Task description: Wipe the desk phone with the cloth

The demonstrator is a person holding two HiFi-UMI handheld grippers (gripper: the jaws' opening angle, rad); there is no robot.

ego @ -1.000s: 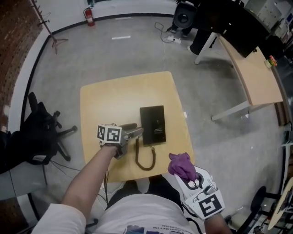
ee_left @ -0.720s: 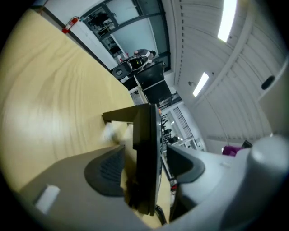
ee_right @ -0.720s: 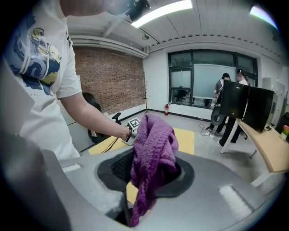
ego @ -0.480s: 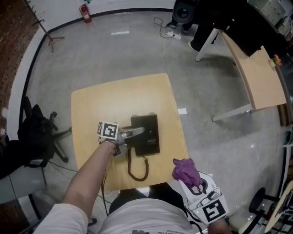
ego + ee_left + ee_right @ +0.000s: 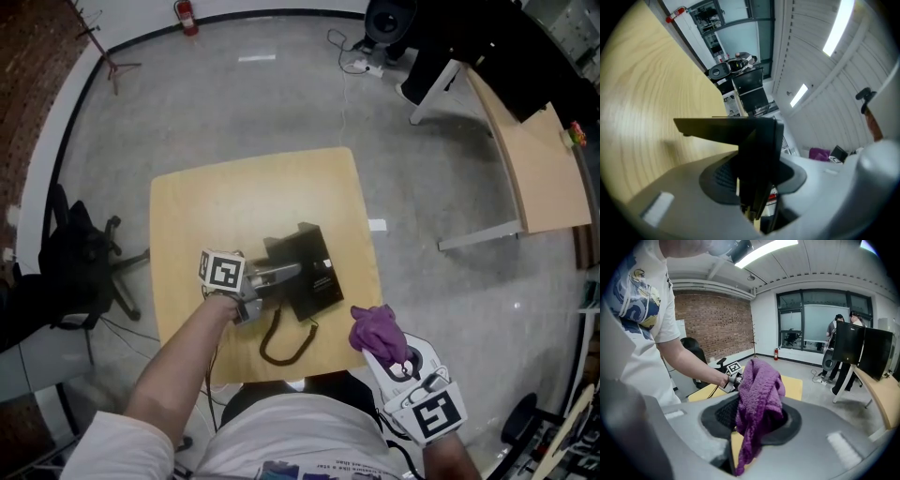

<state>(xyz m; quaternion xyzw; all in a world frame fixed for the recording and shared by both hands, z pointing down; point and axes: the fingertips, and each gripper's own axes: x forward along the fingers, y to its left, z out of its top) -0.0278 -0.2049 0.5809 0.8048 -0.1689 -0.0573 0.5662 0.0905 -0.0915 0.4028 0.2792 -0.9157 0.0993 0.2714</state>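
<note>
The left tool [image 5: 289,272], just closing, pinches the tilted desk phone [image 5: 317,281] on the surface [image 5: 234,202]. The right tool [image 5: 382,345] squeezes the purple cloth [image 5: 373,328].

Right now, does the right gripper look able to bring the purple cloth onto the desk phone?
Probably yes. Only table lies between the purple cloth in the right gripper and the desk phone; the left gripper, jaws just closing on it, grips its left side.

Head view looks steeply down over the table [image 5: 187,216]; each gripper view sits close behind its jaws (all share the tabletop).
</note>
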